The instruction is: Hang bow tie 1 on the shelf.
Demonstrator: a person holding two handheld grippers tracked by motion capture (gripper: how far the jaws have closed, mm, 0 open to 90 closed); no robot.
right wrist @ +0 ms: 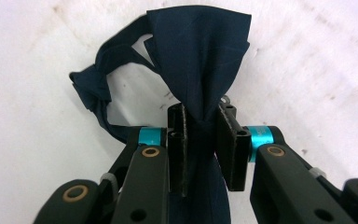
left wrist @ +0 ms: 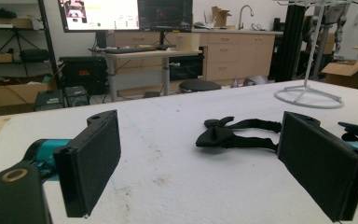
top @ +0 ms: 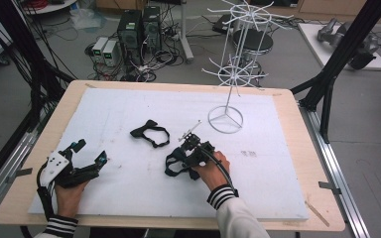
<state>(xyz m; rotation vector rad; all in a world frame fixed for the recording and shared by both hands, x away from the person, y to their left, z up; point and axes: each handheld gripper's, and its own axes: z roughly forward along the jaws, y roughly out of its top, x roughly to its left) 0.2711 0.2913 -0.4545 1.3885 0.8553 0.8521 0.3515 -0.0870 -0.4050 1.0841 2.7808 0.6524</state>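
Observation:
A dark navy bow tie point(right wrist: 200, 51) lies on the white foam board point(top: 129, 104) just right of centre, its strap looping off to one side. My right gripper point(right wrist: 203, 135) is shut on this tie's narrow middle, both pads pressing the bunched cloth. From above, that right gripper point(top: 187, 152) sits over the same bow tie point(top: 174, 166). A second black bow tie point(top: 150, 133) lies flat farther left and back. My left gripper point(top: 90, 151) rests near the front left of the board, open and holding nothing. Beyond its jaws lies the second bow tie point(left wrist: 223, 135).
A white wire display rack point(top: 225, 119) with hooked arms stands at the back right of the board; its ring base point(left wrist: 307, 98) is seen past the left gripper. The wooden table's edge point(top: 297, 148) frames the board. Computers and cables sit on the floor behind.

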